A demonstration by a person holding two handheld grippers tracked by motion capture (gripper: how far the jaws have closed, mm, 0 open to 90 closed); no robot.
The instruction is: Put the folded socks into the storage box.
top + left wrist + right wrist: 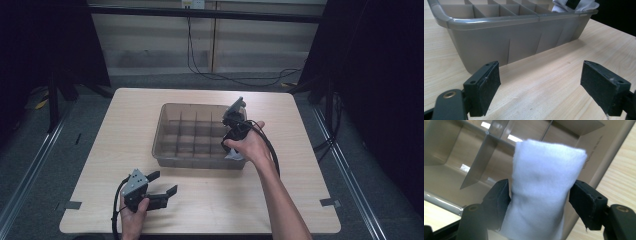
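On pale wooden table, divided tray

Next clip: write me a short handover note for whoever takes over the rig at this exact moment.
Right claw: over the tray's near right corner, white cloth between its jaws; grip loose or just touching, hard to tell.
Left claw: open, holding nothing, low over the table in front of the tray.
Done: cloth is in the corner compartment.
Left: free the right claw, check the cloth sits inside; other compartments look empty.
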